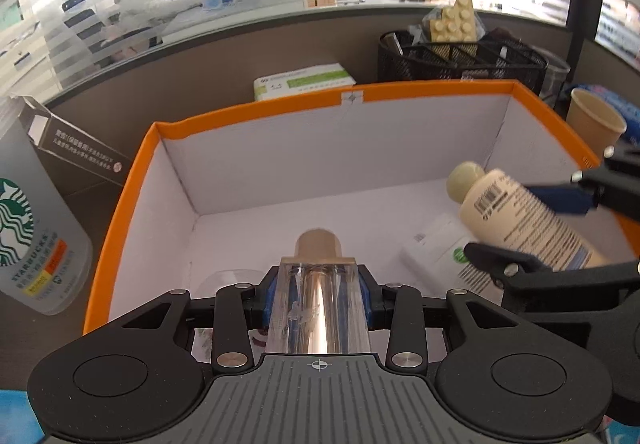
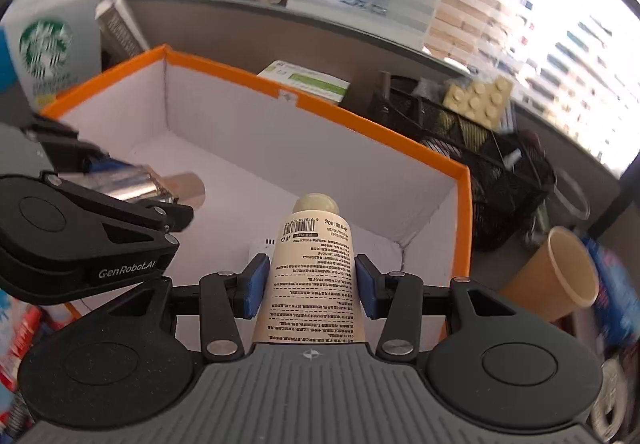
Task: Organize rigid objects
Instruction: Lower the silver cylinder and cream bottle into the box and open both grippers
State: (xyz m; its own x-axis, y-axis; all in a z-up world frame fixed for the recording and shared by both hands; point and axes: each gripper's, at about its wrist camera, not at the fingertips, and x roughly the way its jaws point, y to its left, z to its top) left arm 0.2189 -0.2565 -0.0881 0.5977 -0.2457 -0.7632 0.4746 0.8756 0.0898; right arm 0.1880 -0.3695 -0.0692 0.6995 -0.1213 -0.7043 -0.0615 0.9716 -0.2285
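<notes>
Desk clutter rings the orange-rimmed box (image 1: 248,108): a frosted Starbucks cup (image 1: 38,236) at 9 o'clock of it in the left wrist view, an open dark carton (image 1: 76,143) at 10 o'clock, a green-and-white packet (image 1: 304,80) at 12 o'clock behind the far wall, a black mesh organizer (image 1: 460,63) at 1 o'clock with a cream studded brick (image 1: 454,23) sticking out of it, and a paper cup (image 1: 594,121) at 3 o'clock, just outside the right wall. Inside the box, a white packet (image 1: 436,256) lies flat on the floor toward 4 o'clock, partly under the right gripper's load; the rest of the white floor is bare. Left gripper (image 1: 318,294): jaws narrowly set, blue pads pressed on both sides of a clear bottle (image 1: 316,296) with a shiny metallic core and tan cap, cap pointing to 12 o'clock over the box's near edge. Right gripper (image 2: 310,282): jaws a little wider, blue pads bracketing a cream tube (image 2: 312,276) with rounded pale cap and printed barcode; pads sit at the tube's sides, contact looks firm on the left, slight gap uncertain on the right. Tube is held above the box interior, cap tilted down toward the far wall. Box walls are matte white card, rim smooth orange.
</notes>
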